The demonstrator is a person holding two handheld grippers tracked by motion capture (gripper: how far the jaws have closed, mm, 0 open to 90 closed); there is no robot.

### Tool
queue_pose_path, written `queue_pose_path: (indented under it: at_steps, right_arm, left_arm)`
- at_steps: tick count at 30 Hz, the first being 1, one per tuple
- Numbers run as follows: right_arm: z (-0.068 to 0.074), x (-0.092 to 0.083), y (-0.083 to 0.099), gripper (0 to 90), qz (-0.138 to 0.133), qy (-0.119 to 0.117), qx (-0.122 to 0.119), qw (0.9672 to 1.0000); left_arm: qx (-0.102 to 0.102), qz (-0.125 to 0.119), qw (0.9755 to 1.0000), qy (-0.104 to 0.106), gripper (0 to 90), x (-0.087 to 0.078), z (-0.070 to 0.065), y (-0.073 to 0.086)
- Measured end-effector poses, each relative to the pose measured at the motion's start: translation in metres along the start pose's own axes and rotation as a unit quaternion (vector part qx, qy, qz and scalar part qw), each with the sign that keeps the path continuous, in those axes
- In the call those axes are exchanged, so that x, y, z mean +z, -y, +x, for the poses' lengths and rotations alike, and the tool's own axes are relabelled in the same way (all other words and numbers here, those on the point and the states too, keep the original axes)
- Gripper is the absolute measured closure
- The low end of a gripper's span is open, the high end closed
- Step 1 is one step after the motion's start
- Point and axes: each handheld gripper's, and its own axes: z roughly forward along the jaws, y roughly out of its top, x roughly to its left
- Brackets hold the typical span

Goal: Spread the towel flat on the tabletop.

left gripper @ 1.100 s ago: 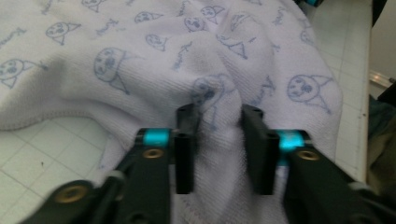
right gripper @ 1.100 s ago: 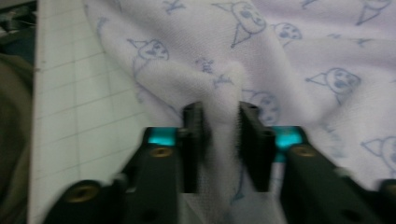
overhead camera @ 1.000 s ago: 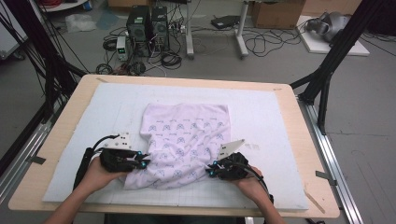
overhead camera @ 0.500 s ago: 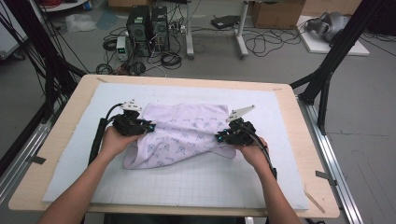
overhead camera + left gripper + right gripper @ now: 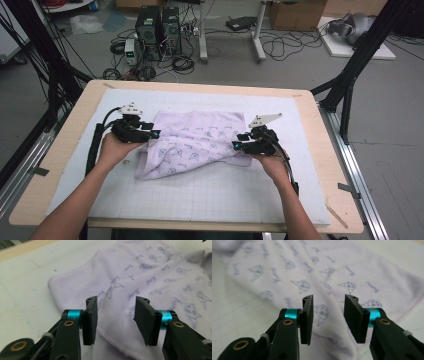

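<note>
lilac printed cloth (image 5: 195, 142) lay folded on the white mat (image 5: 210, 192), left gripper (image 5: 152, 134) and right gripper (image 5: 236, 146) at its ends, jaws just opened (nothing pinched)

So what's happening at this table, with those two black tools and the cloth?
A person at a table is folding a pale purple printed cloth on a white mat, a handheld gripper in each hand. The left gripper sits at the cloth's left edge, the right gripper at its right edge. Both have just been opening their jaws; the cloth lies beneath the gaps, not pinched. It looks folded over and released.
</note>
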Motion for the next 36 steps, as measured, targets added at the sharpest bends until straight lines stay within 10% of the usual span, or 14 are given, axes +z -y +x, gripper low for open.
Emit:
queue_pose_path:
  at_steps: [6, 14, 20, 36]
  right_arm:
    - [0.031, 0.003, 0.006, 48.3, 0.024, -0.023, -0.041, 0.9986]
    - [0.048, 0.043, -0.003, 43.3, 0.047, -0.028, -0.082, 0.9951]
    - [0.048, 0.068, -0.005, 73.5, 0.060, -0.043, -0.082, 0.9939]
    - [0.067, -0.035, -0.010, 85.2, 0.000, -0.063, -0.097, 0.9933]
  left_arm:
    - [0.024, -0.017, 0.9989, 0.037, 45.8, -0.029, -0.025, 0.018]
    - [0.054, 0.024, 0.9967, 0.056, 41.6, -0.003, -0.050, 0.044]
    - [0.076, 0.056, 0.9942, 0.051, 78.8, 0.017, -0.050, 0.053]
    - [0.089, -0.037, 0.9914, 0.089, 86.7, -0.044, -0.079, 0.015]
